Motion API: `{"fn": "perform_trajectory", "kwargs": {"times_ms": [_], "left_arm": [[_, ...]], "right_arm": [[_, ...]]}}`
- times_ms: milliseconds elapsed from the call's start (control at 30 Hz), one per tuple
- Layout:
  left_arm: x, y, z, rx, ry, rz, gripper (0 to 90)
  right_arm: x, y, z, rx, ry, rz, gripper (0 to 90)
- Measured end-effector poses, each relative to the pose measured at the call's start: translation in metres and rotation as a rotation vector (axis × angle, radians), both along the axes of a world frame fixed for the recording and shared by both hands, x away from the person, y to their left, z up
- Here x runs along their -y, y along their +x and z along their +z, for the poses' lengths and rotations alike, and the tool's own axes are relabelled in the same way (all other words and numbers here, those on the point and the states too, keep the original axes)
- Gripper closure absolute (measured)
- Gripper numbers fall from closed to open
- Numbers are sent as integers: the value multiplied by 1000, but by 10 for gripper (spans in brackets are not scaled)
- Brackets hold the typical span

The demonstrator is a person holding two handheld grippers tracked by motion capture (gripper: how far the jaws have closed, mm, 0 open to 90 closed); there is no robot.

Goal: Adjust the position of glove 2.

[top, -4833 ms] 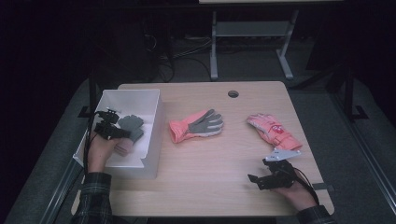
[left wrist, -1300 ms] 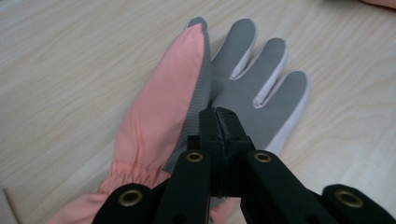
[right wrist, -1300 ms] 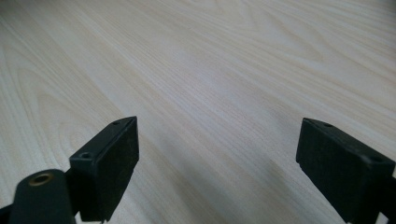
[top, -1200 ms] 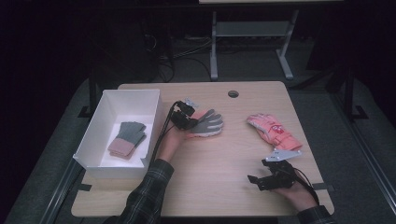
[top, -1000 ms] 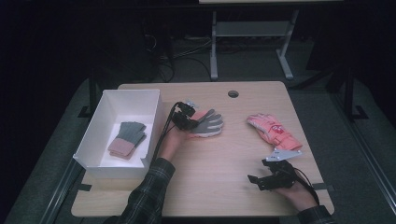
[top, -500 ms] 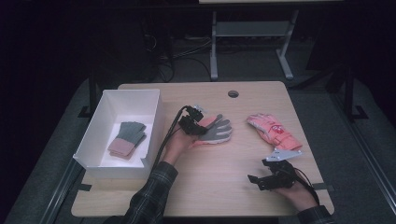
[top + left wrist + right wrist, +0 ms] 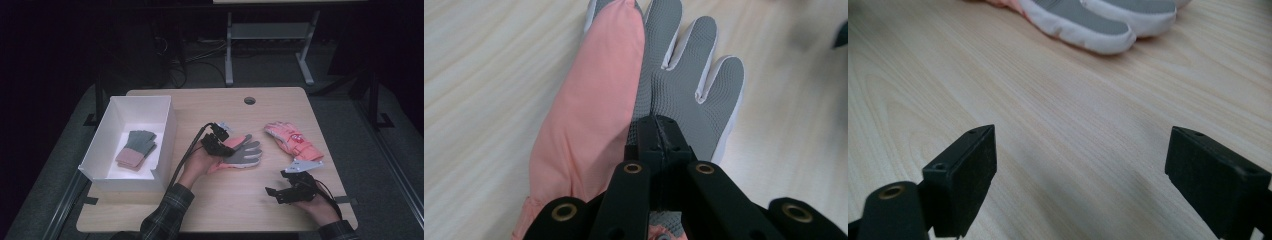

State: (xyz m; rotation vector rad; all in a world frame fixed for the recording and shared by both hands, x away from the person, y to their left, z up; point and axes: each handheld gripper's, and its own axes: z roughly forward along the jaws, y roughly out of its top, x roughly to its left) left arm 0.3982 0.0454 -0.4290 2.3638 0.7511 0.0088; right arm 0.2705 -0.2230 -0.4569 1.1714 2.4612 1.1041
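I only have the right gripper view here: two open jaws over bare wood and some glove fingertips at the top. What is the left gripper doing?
Observer: The left gripper is shut on the middle glove, pinching its grey palm.
Operator: Is there anywhere to put it?
Observer: A white box stands at the table's left, with a grey glove inside.
Operator: Any other gloves out?
Observer: A pink glove lies beyond the right gripper.

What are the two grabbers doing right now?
Left gripper: shut, pinching the pink and grey glove.
Right gripper: open, holding nothing, over the table.
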Motion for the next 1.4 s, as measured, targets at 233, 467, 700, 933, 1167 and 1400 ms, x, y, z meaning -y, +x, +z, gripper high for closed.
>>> {"fn": "perform_trajectory", "kwargs": {"times_ms": [233,467,700,933,1167,1400], "left_arm": [[12,-23,2,-11,-12,-81,899],[2,-18,17,20,-23,-63,899],[-32,2,24,48,5,62,899],[-40,6,5,7,66,64,899],[-41,-1,5,-9,107,41,899],[-48,-15,5,-14,131,5,899]], "right_arm": [[0,0,0,1,-1,-1,130],[0,0,1,2,1,-1,130],[0,0,1,4,2,-1,130],[0,0,1,0,5,-4,130],[2,0,1,4,11,-14,130],[2,0,1,7,10,-13,130]]}}
